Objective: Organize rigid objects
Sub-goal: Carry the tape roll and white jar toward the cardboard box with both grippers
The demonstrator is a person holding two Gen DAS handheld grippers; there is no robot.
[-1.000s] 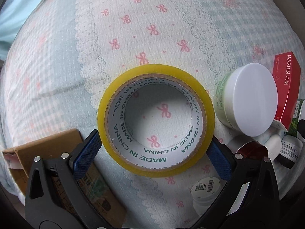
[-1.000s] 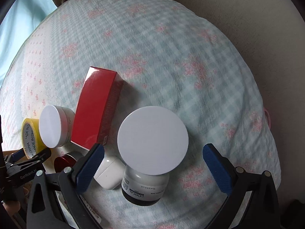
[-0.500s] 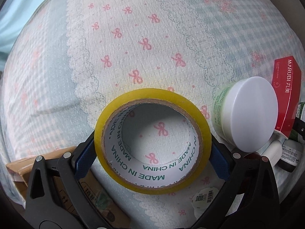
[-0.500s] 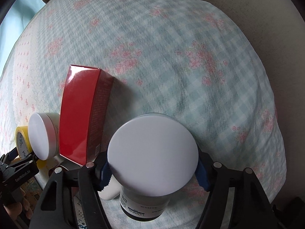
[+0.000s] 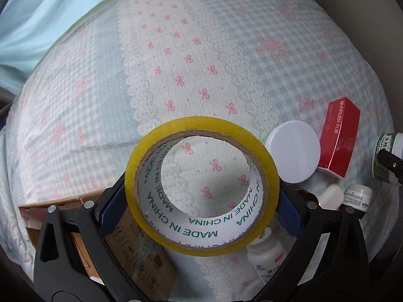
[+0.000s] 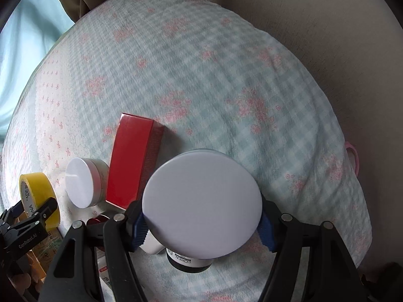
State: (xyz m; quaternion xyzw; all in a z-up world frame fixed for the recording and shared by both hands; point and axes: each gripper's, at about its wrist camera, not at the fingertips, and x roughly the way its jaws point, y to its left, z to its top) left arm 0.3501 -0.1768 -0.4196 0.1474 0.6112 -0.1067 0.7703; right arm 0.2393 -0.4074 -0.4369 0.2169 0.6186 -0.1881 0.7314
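Hand-held gripper L (image 5: 201, 206) tight on tape roll (image 5: 201, 250), R (image 6: 201, 222) on white-lidded jar (image 6: 201, 203).

The tape roll (image 5: 201, 183) was translucent yellow over a brown cardboard core, its white inner liner printed with green lettering. The bedsheet (image 5: 201, 63) wore a pale blue-and-white gingham with faded pink flowers, crossed by a white band of small pink bows edged in lace-like scallops. The carton (image 6: 132, 163) was glossy red with white lettering on its narrow face. The jar lid (image 6: 201, 206) was plain white, as was the lid of the smaller jar (image 6: 79, 182). Both grippers had black frames and blue pads (image 6: 265, 229). The cardboard box (image 5: 141, 259) was brown.
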